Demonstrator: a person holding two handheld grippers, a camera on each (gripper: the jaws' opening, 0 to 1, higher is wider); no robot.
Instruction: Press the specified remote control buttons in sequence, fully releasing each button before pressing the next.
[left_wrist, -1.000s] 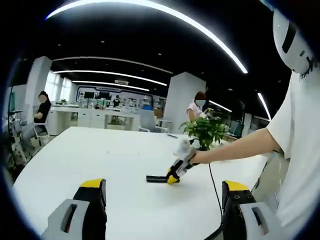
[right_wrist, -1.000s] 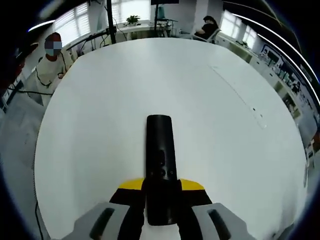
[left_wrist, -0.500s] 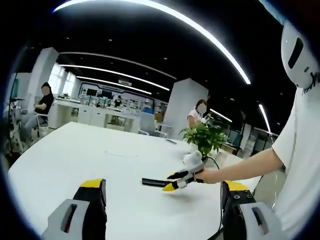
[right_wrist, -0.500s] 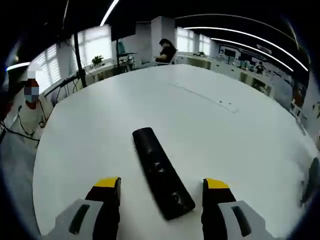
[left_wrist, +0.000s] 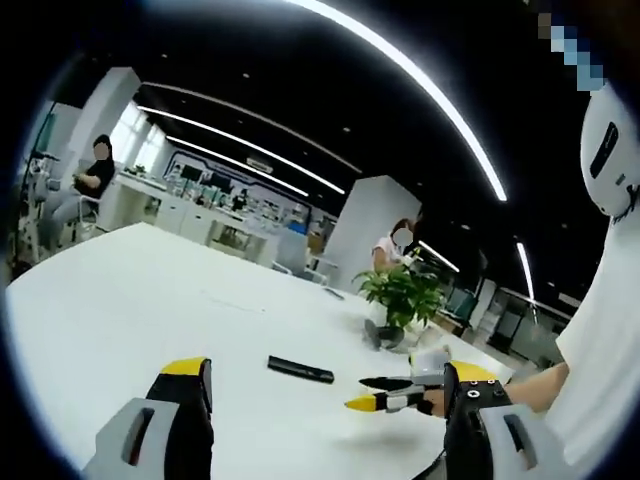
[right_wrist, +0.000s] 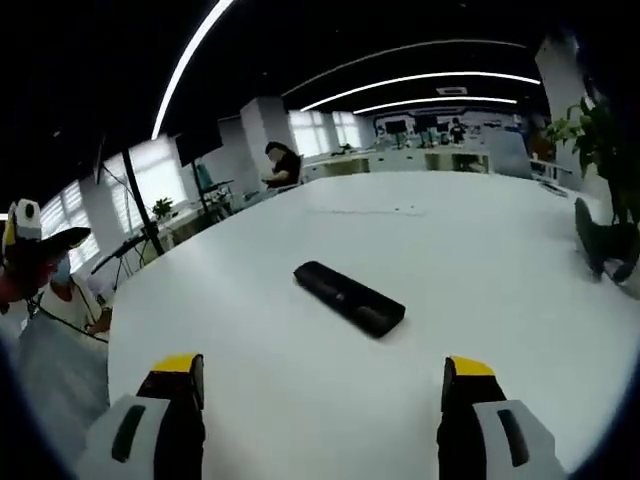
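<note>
The remote control (right_wrist: 349, 297) is a slim black bar lying flat on the white table (right_wrist: 250, 380), button face up. In the right gripper view it sits ahead of the jaws and apart from them, set diagonally, its nearer end pointing toward the right; small dark buttons on the top face are hard to make out. In the left gripper view the remote control (left_wrist: 300, 369) appears as a thin dark strip on the tabletop, nothing touching it.
</note>
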